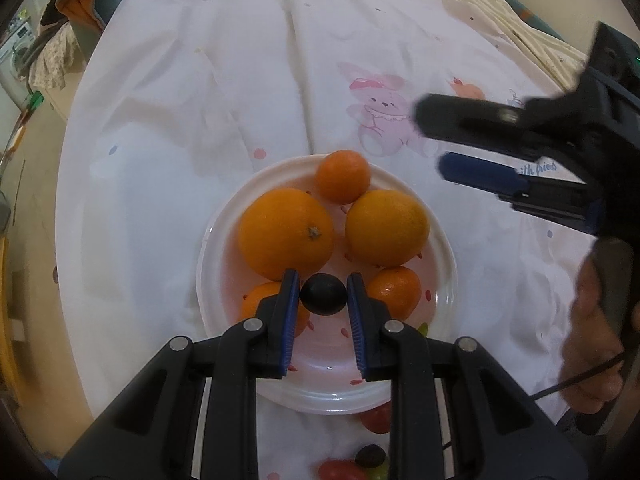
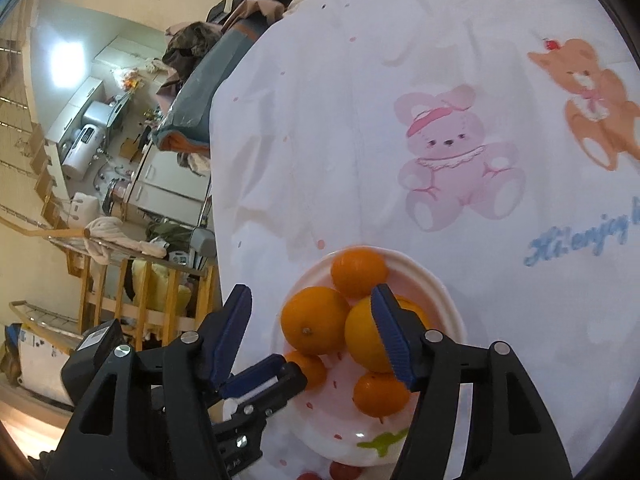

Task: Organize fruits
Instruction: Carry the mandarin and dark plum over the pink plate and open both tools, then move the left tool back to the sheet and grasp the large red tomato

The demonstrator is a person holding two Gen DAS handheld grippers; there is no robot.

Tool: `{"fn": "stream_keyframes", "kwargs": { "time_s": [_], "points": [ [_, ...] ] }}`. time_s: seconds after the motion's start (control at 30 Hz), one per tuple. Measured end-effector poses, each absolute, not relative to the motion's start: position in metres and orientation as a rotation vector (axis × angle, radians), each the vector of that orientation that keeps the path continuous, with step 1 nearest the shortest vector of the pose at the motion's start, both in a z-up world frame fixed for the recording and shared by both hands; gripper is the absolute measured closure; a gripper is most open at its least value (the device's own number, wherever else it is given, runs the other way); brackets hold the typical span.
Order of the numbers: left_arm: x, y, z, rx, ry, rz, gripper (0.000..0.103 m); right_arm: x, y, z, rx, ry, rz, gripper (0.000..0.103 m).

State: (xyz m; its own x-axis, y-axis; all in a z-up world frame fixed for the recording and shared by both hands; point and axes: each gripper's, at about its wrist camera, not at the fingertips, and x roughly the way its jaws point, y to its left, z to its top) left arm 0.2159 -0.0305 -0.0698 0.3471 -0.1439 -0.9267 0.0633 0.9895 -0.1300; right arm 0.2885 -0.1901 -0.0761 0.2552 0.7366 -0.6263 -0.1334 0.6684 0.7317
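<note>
- The white plate [image 1: 440, 240] lies on a cloth-covered tabletop [image 1: 180, 140]. In the left wrist view the cloth runs bare and wide from 9 o'clock round to 1 o'clock of the plate, and its left edge curves off toward the room's clutter.
- Five fruits fill the far half of the plate: a large orange [image 1: 286, 234] at 10 o'clock, a second orange [image 1: 387, 227] at 1 o'clock touching it or nearly so, a small mandarin [image 1: 343, 176] on the rim at 12 o'clock, another mandarin [image 1: 394, 292] at 3 o'clock and one [image 1: 260, 300] at 8 o'clock, partly hidden by a finger.
- The near half of the plate is bare.
- The left tongs [image 1: 323, 294] point steeply down over the plate's middle, closed on a dark grape [image 1: 323, 294] pinched between the blue pads; it sits among the oranges, and whether it touches the plate cannot be told.
- The right tongs [image 1: 440, 140] reach in from 3 o'clock, angled down, jaws parted and holding nothing; the hand [image 1: 592, 320] grips the handle at 4 o'clock.
- In the right wrist view the right tongs [image 2: 312, 320] straddle the plate's left part, one pad in front of the second orange.
- Just off the near rim lie cherry tomatoes [image 1: 376, 418] and another dark grape [image 1: 370, 456], crowding that side.
</note>
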Motion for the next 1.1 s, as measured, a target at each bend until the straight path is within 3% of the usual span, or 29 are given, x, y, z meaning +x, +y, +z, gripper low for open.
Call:
{"fn": "stream_keyframes", "kwargs": {
  "time_s": [0.43,0.47,0.57,0.6,1.1],
  "points": [
    [0.216,-0.05,-0.068,-0.035,1.188,-0.184,0.082,0.22,-0.257,-0.059,0.632,1.191,0.491,0.035],
    [0.217,-0.051,-0.069,-0.044,1.192,-0.186,0.076,0.215,-0.259,-0.058,0.636,1.191,0.485,0.035],
    [0.22,-0.048,-0.065,-0.1,1.183,-0.175,0.031,0.203,-0.267,-0.057,0.659,1.182,0.474,0.034],
    [0.219,-0.047,-0.063,-0.103,1.165,-0.17,0.025,0.2,-0.27,-0.056,0.671,1.177,0.473,0.034],
    [0.198,-0.005,-0.033,-0.169,1.053,-0.049,0.024,0.166,-0.275,-0.053,0.659,1.171,0.449,0.031]
  ]
}}
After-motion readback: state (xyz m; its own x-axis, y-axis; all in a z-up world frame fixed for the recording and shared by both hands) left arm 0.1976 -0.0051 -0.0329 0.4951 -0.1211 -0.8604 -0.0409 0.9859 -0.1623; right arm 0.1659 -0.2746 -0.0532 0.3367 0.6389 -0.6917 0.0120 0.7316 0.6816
